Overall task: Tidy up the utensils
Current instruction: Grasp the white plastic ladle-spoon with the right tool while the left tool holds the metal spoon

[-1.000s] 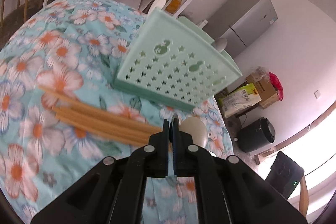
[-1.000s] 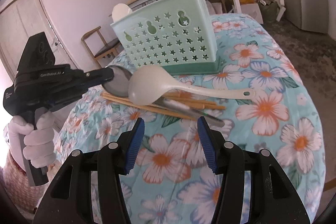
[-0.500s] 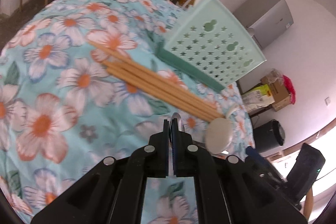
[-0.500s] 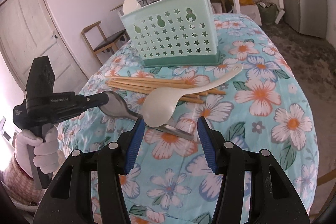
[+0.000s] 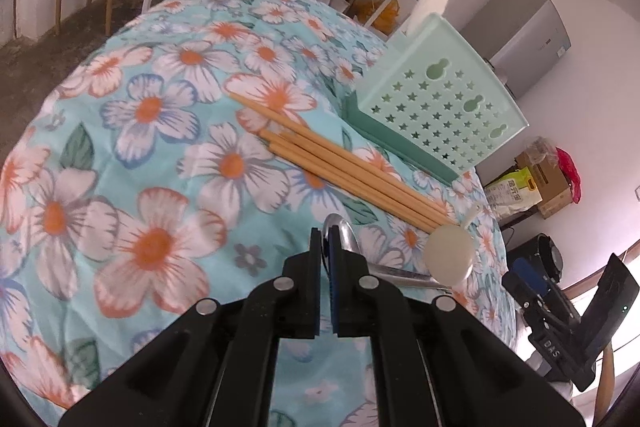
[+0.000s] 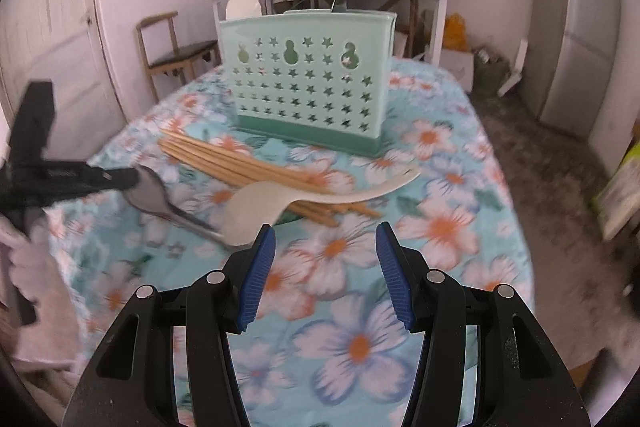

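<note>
Steel spoon (image 5: 340, 233) is pinched by its bowl edge in the left gripper (image 5: 325, 251), low over the cloth (image 5: 152, 155); its handle runs under the ladle (image 6: 280, 201). Lifted, it could drag ladle and chopsticks (image 6: 240, 163). Right gripper (image 6: 326, 247) is held wide, empty. Caddy (image 6: 306, 83) stands behind.

Shiny polished metal spoon (image 5: 345, 231), matte cream plastic ladle (image 6: 276, 201). Pale bare-wood chopsticks (image 5: 340, 163), smooth mint plastic caddy (image 6: 306, 83), soft printed cotton-looking tablecloth (image 5: 152, 155).

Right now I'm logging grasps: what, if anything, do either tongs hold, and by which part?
The left tongs pinch the metal spoon by its bowl, handle trailing out. The right tongs are open and hold nothing.
</note>
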`<state>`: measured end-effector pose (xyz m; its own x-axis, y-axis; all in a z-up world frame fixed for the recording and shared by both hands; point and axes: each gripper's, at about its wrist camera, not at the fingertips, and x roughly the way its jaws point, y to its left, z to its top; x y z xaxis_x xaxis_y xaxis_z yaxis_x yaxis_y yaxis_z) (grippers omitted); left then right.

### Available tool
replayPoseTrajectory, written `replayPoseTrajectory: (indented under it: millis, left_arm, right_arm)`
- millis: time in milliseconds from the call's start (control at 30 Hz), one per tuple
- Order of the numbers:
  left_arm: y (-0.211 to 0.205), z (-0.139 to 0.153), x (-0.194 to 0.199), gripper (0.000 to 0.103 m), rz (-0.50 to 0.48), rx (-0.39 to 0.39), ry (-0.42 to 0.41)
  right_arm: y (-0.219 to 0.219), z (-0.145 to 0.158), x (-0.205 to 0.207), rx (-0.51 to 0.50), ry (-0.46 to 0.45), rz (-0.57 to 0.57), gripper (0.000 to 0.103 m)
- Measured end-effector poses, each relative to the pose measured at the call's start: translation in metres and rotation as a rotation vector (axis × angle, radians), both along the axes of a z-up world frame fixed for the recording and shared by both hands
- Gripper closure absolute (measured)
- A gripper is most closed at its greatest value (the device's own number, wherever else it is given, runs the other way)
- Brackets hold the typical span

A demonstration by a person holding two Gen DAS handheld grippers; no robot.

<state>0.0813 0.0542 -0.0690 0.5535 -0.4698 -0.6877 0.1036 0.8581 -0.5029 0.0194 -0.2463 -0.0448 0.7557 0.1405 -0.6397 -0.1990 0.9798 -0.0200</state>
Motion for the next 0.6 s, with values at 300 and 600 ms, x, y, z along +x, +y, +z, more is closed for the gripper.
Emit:
replayPoseTrajectory:
  millis: [300, 600]
  left_arm:
    - [0.022, -0.001, 0.002, 0.099, 0.052, 0.017, -0.002]
    - [0.038, -0.002, 0.005, 0.099, 0.094, 0.021, -0.005]
  right_arm:
    - [0.021, -0.016, 0.010, -0.188, -0.023, 0.081, 0.053]
    - [0.054, -0.031, 0.006, -0.431, -0.116, 0.163, 0.053]
